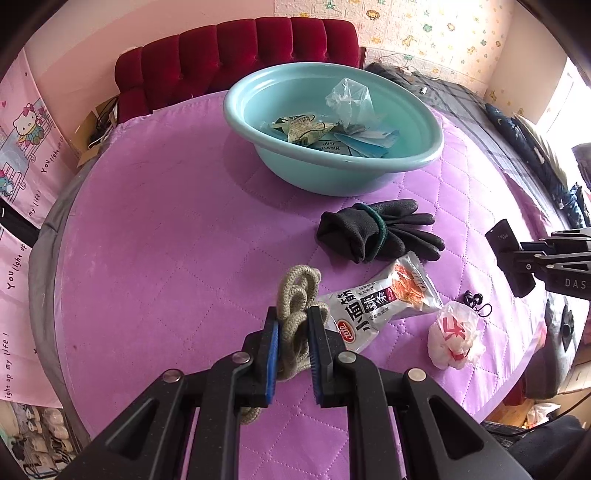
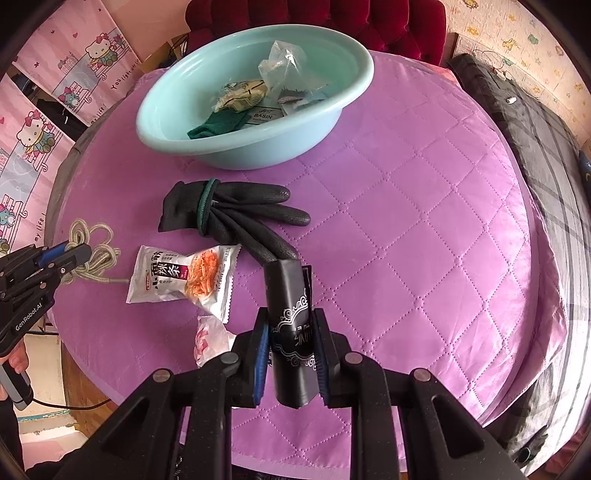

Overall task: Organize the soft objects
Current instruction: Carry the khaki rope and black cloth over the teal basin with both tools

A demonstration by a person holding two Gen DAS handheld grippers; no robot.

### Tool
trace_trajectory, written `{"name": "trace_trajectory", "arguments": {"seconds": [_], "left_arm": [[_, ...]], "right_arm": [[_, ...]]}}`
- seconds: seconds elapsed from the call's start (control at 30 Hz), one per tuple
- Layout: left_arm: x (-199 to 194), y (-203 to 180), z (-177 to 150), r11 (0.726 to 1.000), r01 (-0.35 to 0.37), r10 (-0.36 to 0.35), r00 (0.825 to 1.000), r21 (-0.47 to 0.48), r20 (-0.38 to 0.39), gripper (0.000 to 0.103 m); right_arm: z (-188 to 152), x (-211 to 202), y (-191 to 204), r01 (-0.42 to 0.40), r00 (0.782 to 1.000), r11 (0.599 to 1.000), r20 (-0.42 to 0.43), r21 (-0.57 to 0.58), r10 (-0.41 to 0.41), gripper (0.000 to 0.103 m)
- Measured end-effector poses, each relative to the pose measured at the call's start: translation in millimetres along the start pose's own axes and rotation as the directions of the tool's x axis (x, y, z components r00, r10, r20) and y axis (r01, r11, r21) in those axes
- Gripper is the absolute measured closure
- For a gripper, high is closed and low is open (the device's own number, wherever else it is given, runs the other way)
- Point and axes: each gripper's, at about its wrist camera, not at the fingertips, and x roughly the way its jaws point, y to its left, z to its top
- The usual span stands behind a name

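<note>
Closest to the lens on the left side is the left gripper (image 1: 293, 332), clenched around a bundle of beige cord (image 1: 297, 295) that bulges out past the fingertips, above the quilt. Over on the right, the right gripper (image 2: 290, 343) is grasping a black roll (image 2: 290, 306) with silver scrollwork printed on it, also clear of the cover.

Everything sits on a purple quilted cover (image 2: 424, 221) spread over a bed, with a dark red tufted headboard (image 1: 236, 55) behind it, pink cartoon-cat sheets (image 2: 48, 92) hanging on one side and star-and-animal wallpaper (image 1: 443, 33) on the other. A grey plaid blanket (image 2: 535, 129) runs along the far edge.

Hard-to-read bits: a crumpled white and red plastic bag (image 1: 456, 339) is half hidden behind the right gripper in its own view, and some small dark thing near it is too tiny to identify. The cord's tail disappears under the left gripper's frame.

The teal basin (image 2: 166, 122) holds a clear plastic bag (image 2: 284, 62), a crinkled greenish snack wrapper (image 2: 240, 96), a dark green cloth (image 2: 218, 125) and some flat packets. Still out on the quilt: banded black gloves (image 2: 229, 214) and a spicy-strip snack packet (image 2: 184, 277).
</note>
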Motion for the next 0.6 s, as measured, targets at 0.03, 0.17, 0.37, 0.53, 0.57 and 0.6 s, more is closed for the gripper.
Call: {"name": "trace_trajectory", "arguments": {"seconds": [0.03,0.17,0.37,0.53,0.57,0.6], "left_arm": [[-3.0,-1.0,-2.1,1.0,0.0,0.0,1.0,-0.002,0.003,0.088],[-12.5,-5.0,-6.8,1.0,0.011,-0.011,1.0,-0.01,0.014,0.088],[-27.0,-12.6,-5.5,1.0,0.019,-0.018,0.999,-0.006,0.04,0.088],[-38.3,-18.8,-0.4,1.0,0.031,-0.031,0.998,-0.001,0.063,0.088],[-40.0,-19.9,0.8,0.999,0.034,-0.034,0.997,-0.002,0.067,0.088],[-42.1,-21.1,2.2,0.999,0.037,-0.037,0.997,0.0,0.07,0.088]], "right_arm": [[-1.3,-2.0,0.8,0.0,1.0,1.0,0.004,-0.002,0.0,0.081],[-3.6,-7.6,4.0,-0.004,1.0,1.0,0.018,-0.008,0.004,0.081],[-2.1,-18.3,8.0,-0.003,0.999,1.0,0.045,-0.019,0.004,0.081],[2.4,-30.3,11.4,0.001,0.998,0.999,0.066,-0.035,0.001,0.081],[3.5,-32.5,12.0,0.002,0.997,0.999,0.071,-0.036,0.0,0.081],[4.7,-34.6,12.6,0.003,0.997,0.999,0.075,-0.039,0.0,0.081]]}}
